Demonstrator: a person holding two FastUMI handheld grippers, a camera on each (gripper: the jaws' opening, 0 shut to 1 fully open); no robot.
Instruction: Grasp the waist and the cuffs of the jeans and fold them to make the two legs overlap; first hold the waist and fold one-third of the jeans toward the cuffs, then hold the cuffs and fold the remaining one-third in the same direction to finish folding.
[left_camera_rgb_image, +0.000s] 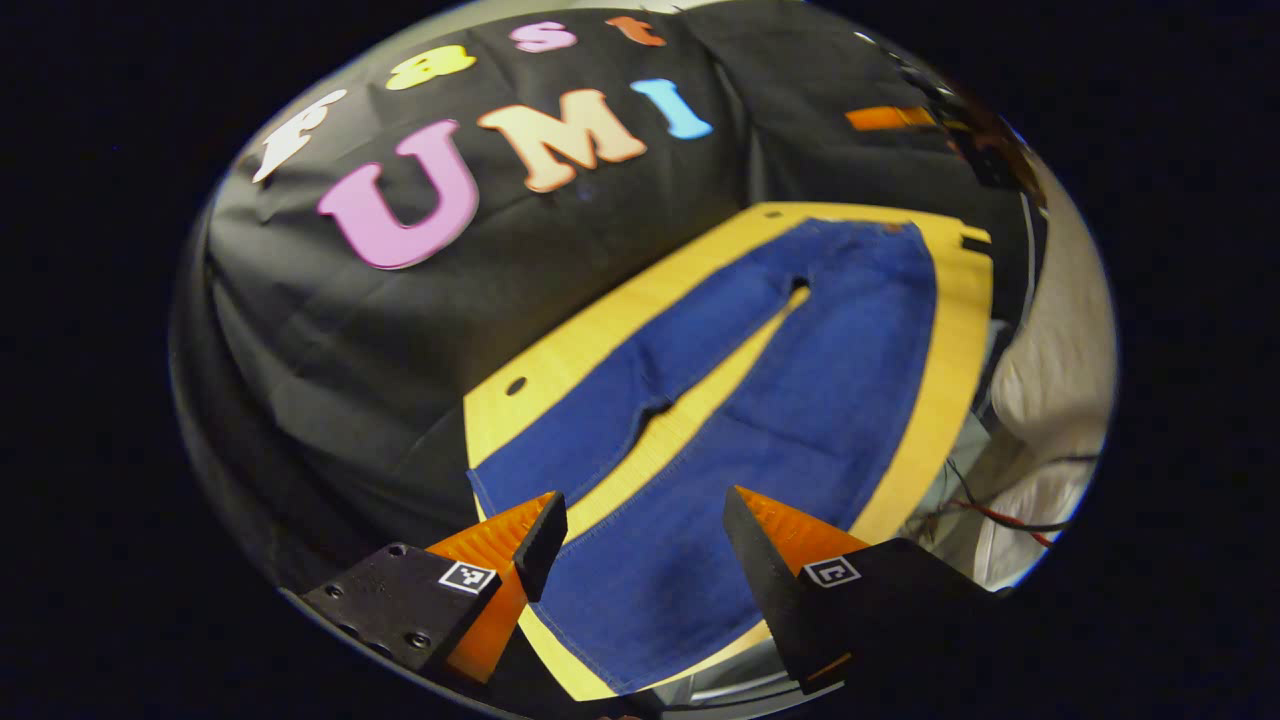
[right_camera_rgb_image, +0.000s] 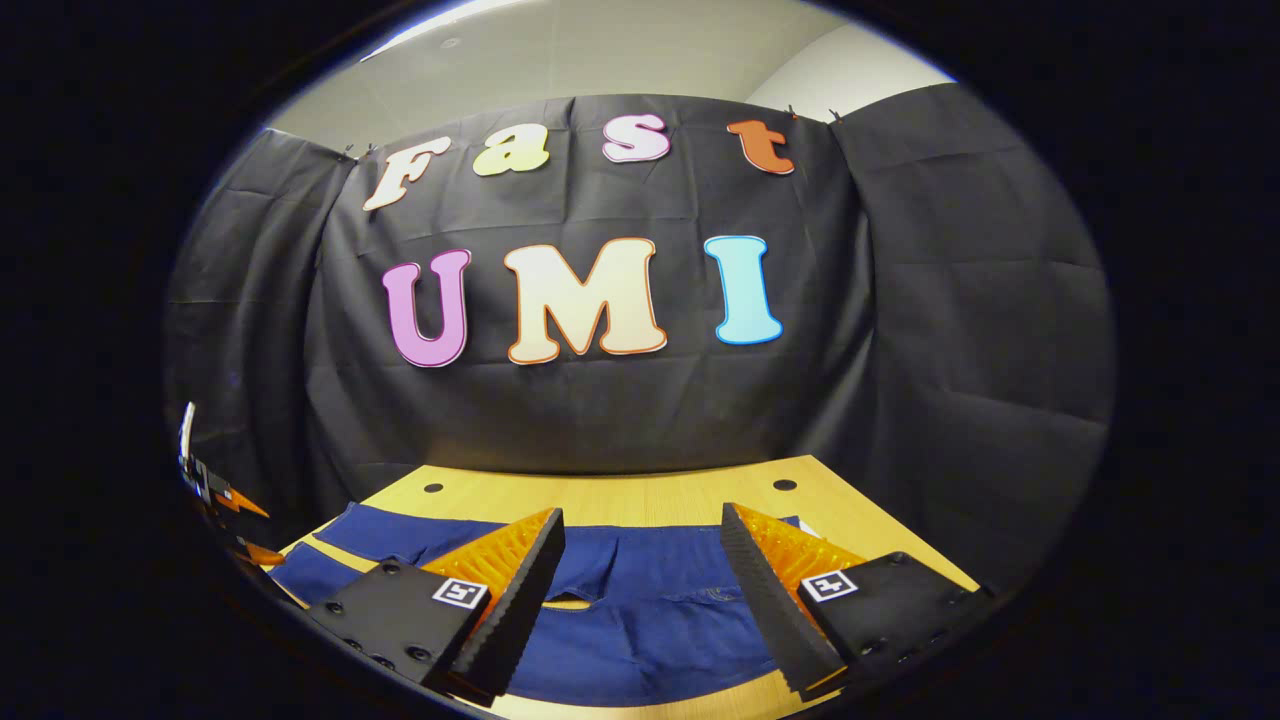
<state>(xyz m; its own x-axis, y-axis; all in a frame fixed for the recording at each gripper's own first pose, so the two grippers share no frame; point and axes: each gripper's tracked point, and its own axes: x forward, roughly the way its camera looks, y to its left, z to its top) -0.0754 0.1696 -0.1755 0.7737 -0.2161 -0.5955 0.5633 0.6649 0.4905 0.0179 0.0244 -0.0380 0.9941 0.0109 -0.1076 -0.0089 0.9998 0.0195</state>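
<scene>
The jeans (left_camera_rgb_image: 800, 400) lie flat on the table (left_camera_rgb_image: 560, 350), legs apart (soft, rather heavy denim). Both the left gripper (left_camera_rgb_image: 645, 540) and the right gripper (right_camera_rgb_image: 640, 560) hang wide open above them; take cuff hem and, probably, the waistband.

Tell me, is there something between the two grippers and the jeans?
Nothing visible is. The jeans lie flat on the table, legs apart. The left gripper and right gripper are both open above them.

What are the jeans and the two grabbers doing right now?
Jeans: spread flat on the table, legs apart, not folded yet.
Left gripper: open, hovering over the cuff end, holding nothing.
Right gripper: open, hovering near the waist end, holding nothing.
Table: yellow wood, jeans lying on it.
</scene>
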